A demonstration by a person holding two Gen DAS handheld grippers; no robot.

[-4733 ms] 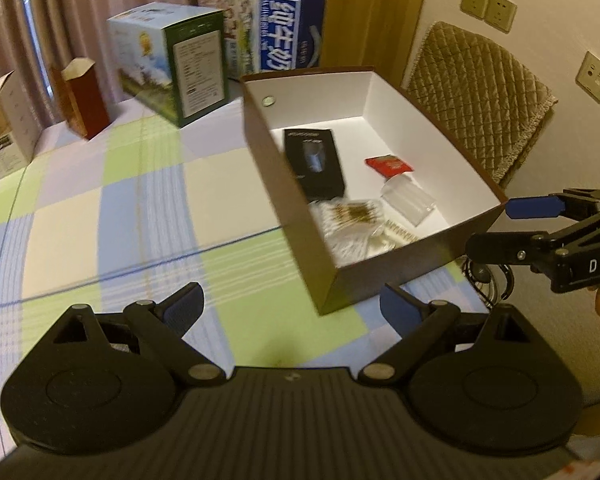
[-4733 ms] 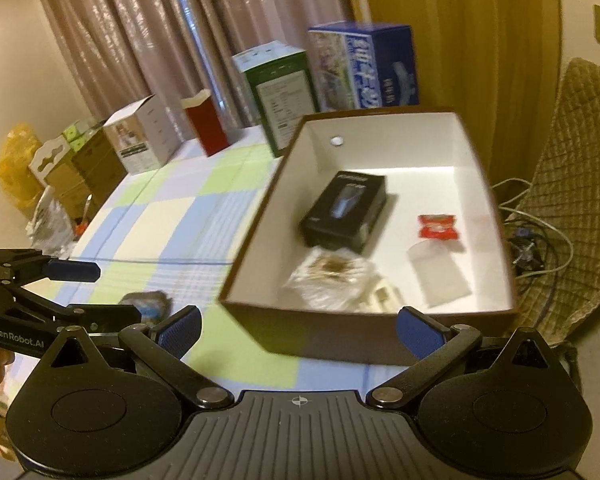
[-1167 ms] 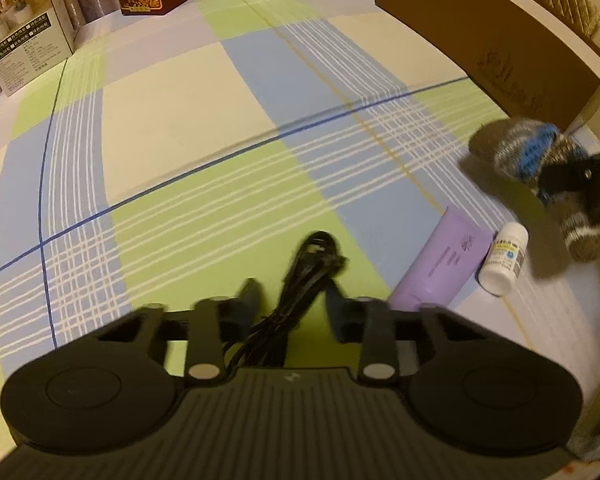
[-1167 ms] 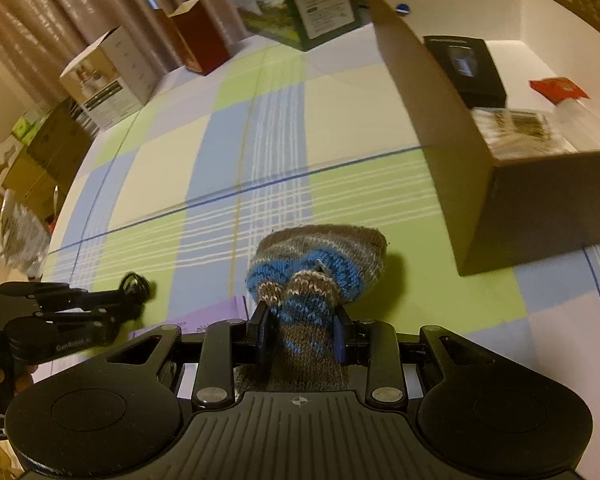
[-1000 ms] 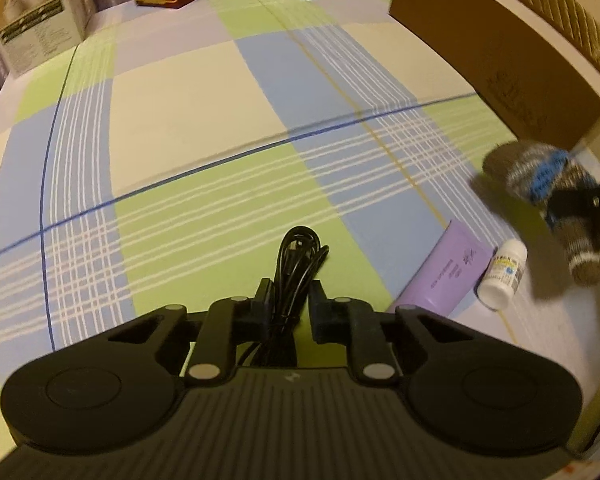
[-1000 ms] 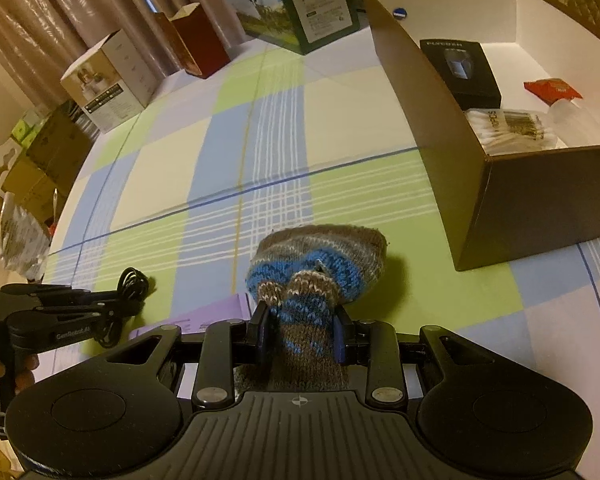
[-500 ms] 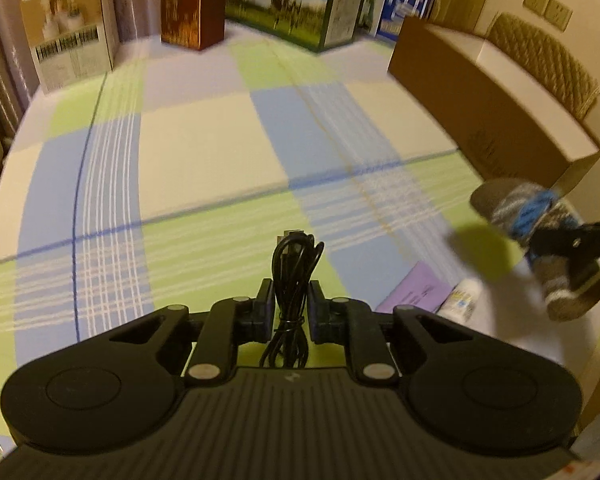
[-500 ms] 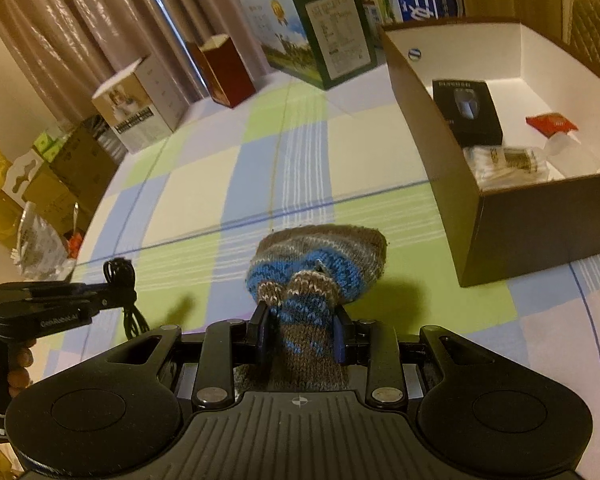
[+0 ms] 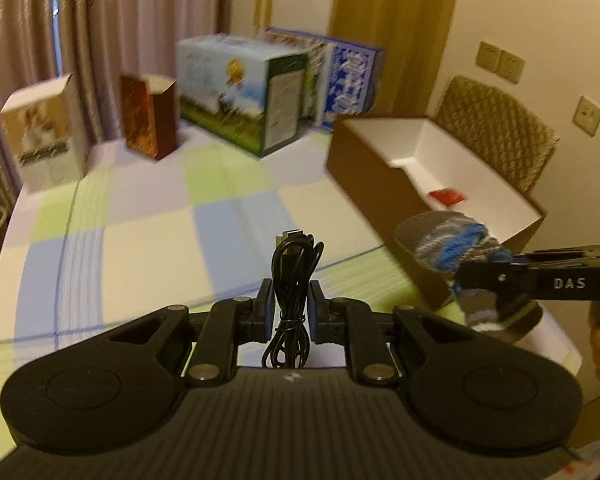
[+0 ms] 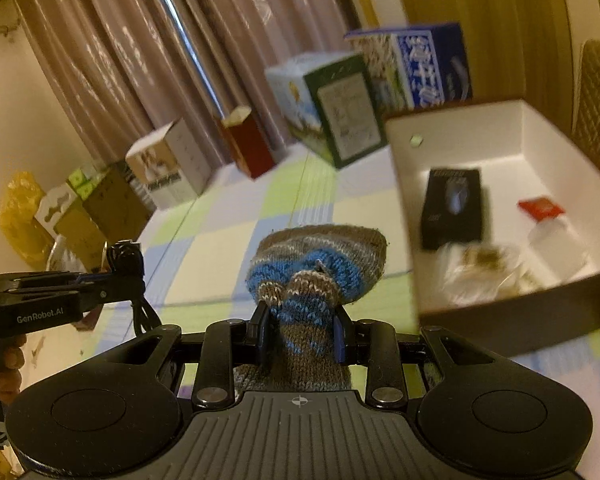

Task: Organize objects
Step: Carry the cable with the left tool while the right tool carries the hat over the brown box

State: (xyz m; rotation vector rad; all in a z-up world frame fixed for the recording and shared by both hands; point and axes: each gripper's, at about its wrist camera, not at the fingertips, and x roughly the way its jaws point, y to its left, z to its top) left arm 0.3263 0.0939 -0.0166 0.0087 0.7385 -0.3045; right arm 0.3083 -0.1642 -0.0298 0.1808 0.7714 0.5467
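My left gripper (image 9: pixel 291 300) is shut on a coiled black USB cable (image 9: pixel 294 264) and holds it above the checked tablecloth (image 9: pixel 148 240). My right gripper (image 10: pixel 300 330) is shut on a brown and blue knitted sock (image 10: pixel 316 264), also lifted; it shows in the left wrist view (image 9: pixel 452 244) beside the box corner. The open brown box (image 10: pixel 500 324) with white inside stands at the right and holds a black carton (image 10: pixel 454 208), a red packet (image 10: pixel 540 206) and clear bags (image 10: pixel 484 268). The left gripper with the cable shows at the left of the right wrist view (image 10: pixel 126 276).
Cartons stand along the table's far edge: a white one (image 9: pixel 44 136), a red-brown one (image 9: pixel 148 116), a green and white one (image 9: pixel 244 92) and a blue one (image 9: pixel 348 80). A quilted chair (image 9: pixel 496 128) stands behind the box. Curtains hang behind.
Both grippers have risen from the table with the cable and the sock in them and tilted up. The box's inside now shows in both views; the purple tube and white bottle have left view.
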